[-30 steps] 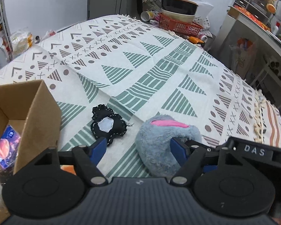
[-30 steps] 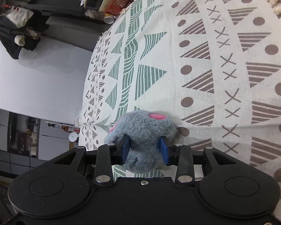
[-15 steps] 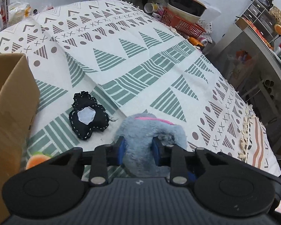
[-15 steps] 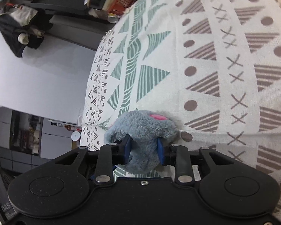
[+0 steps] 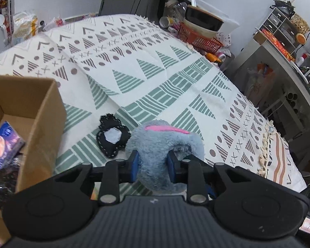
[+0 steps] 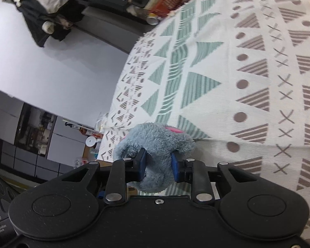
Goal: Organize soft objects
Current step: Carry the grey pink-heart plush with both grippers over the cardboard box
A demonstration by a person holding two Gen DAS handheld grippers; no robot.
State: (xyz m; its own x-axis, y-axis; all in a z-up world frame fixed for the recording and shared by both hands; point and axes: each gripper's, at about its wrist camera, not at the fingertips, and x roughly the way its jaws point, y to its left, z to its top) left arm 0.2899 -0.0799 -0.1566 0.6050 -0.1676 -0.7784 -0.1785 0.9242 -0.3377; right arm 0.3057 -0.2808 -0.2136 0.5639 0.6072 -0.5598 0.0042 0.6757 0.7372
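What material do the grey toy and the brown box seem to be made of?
Grey toy: seemingly plush fabric, matte; its surface is fuzzy pile, and it bulges around the left gripper. Brown box: probably cardboard, matte; plain brown walls with thin edges.

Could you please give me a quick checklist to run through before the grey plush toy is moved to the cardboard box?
1. Left claw shut on the grey plush toy: ok.
2. Right claw shut on the same toy: ok.
3. Cardboard box open at the top: ok.
4. Room left inside the box beside the colourful packet: cannot tell.
5. Black fabric piece clear of both claws: ok, it lies on the patterned cloth.
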